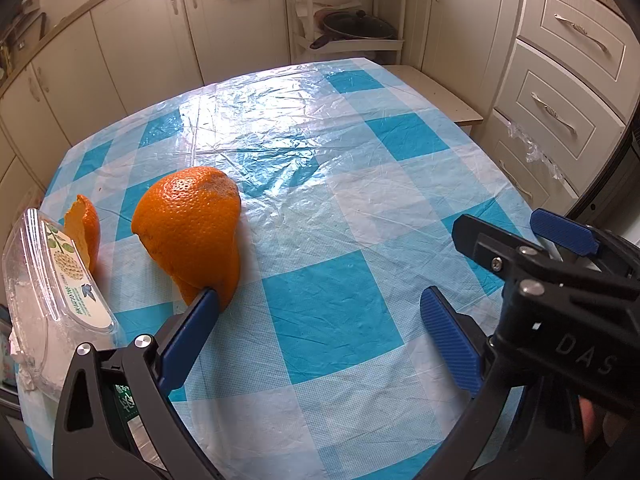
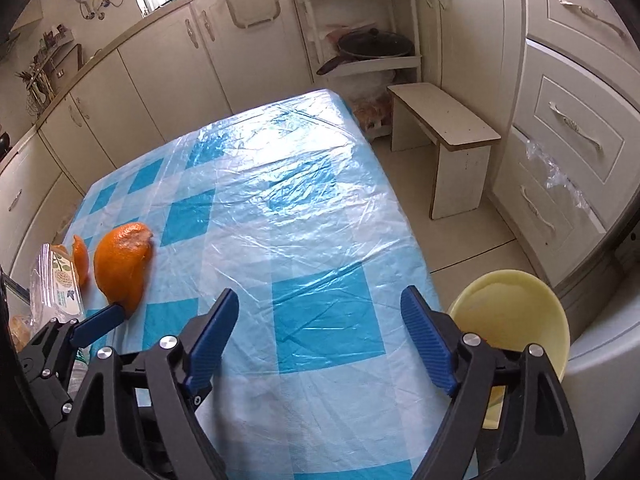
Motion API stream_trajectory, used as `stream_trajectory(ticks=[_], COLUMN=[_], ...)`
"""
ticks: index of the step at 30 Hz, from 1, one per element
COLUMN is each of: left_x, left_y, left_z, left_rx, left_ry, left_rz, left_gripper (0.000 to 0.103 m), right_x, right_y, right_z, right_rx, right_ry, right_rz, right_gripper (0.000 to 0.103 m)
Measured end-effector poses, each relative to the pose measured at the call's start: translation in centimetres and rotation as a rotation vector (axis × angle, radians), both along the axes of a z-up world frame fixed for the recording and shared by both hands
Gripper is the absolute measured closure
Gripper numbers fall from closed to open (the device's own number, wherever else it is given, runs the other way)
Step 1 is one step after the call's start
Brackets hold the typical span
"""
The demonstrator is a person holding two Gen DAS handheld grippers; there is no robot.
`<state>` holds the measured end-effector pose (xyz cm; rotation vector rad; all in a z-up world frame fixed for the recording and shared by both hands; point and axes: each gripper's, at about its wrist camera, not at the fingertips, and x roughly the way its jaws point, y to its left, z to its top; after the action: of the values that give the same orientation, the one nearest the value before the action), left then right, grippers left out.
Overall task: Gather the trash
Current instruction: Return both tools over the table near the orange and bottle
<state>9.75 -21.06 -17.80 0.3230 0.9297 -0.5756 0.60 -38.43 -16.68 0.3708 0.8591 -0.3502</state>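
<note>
Nearest in the left wrist view, the left gripper (image 1: pixel 318 312) is seen with its jaws spread wide and nothing pressed between them; its left blue pad (image 1: pixel 192 332) just touches the lower edge of the large orange peel (image 1: pixel 192 232), which lies dome-up on the blue-and-white checked tablecloth (image 1: pixel 332 312). At the right edge of that view the right gripper (image 1: pixel 508 280) is seen, its jaws likewise parted over bare cloth with nothing held. In the right wrist view the right gripper (image 2: pixel 320 340) is shown wide open above the table's near right part, and a yellow bowl (image 2: pixel 516 320) is seen just beyond its right finger, off the table's edge. Just left of the large peel, a smaller piece of orange peel (image 1: pixel 86 228) stands against a clear plastic container (image 1: pixel 52 304) at the table's left edge. Farther off, a small white bench (image 2: pixel 440 128) is seen beside the table's far corner, and beyond it a corner rack holding a lidded pan (image 2: pixel 374 46) between cream cabinets (image 2: pixel 168 68).
</note>
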Motion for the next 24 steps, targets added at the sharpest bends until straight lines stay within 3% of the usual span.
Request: stream_trajectory(ticks=[16,24], left_x=[0.0,0.1], left_y=[0.0,0.0], left_z=[0.0,0.0], left_rx=[-0.001,-0.001], left_ry=[0.001,0.001], left_rz=[0.001,0.001], left_gripper=[0.007,0.007], right_x=[-0.7,-2.3], right_y=[-0.1,-1.7], right_z=[0.3,2.7], right_rx=[0.039,0.09], right_ry=[-0.019,-0.104], right_rz=[0.024,0.02], right_gripper=[0.02,0.02])
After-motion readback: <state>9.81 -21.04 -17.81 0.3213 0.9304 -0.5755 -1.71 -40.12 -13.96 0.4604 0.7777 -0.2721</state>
